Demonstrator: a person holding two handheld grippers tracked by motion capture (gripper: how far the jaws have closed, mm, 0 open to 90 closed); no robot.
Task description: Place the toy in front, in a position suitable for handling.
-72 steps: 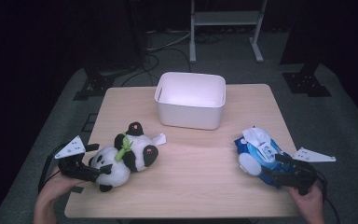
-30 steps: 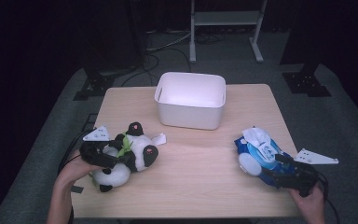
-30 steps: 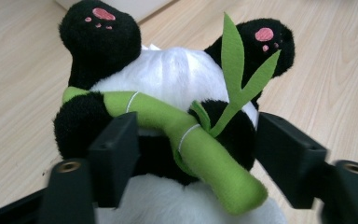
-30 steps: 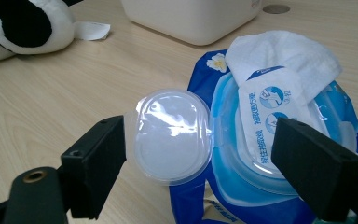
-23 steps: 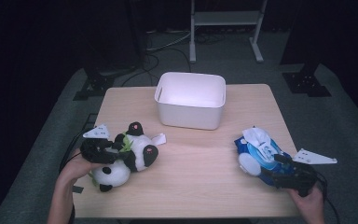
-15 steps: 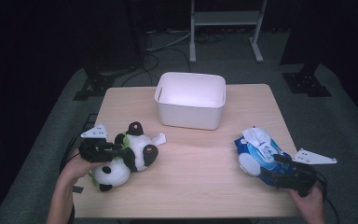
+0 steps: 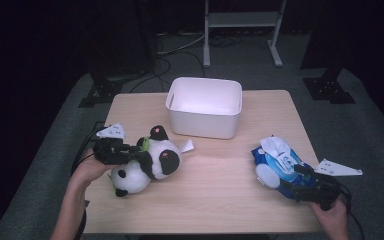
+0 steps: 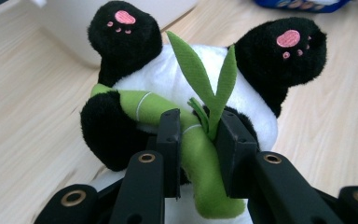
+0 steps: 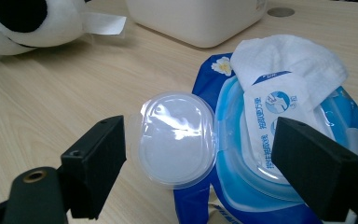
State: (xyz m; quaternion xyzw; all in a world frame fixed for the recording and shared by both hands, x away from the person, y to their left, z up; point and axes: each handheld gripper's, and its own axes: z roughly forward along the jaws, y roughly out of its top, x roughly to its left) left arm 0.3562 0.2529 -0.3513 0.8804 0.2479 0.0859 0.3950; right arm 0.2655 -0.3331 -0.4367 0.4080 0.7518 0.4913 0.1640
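Between panda (image 7: 147, 162) and wipes pack (image 7: 280, 162): white bin (image 7: 205, 107).

A white tub (image 7: 204, 106) sits on the wooden bench (image 7: 215, 195) toward twelve o'clock, open side up. Beyond it, at one o'clock, a white metal stand (image 7: 242, 20) rises from the grey floor (image 7: 360, 135).

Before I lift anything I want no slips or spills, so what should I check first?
1. Left tongs shut on the green felt bamboo stalk of the black-and-white plush panda: ok.
2. Grip on the panda's body: not ok, stalk alone.
3. White plastic bin empty: ok.
4. Right tongs open, astride the blue wet-wipe pack: ok.
5. Pack's clear lid shut: not ok, open, a wipe sticking out.
6. Panda lifts without swinging: cannot tell.
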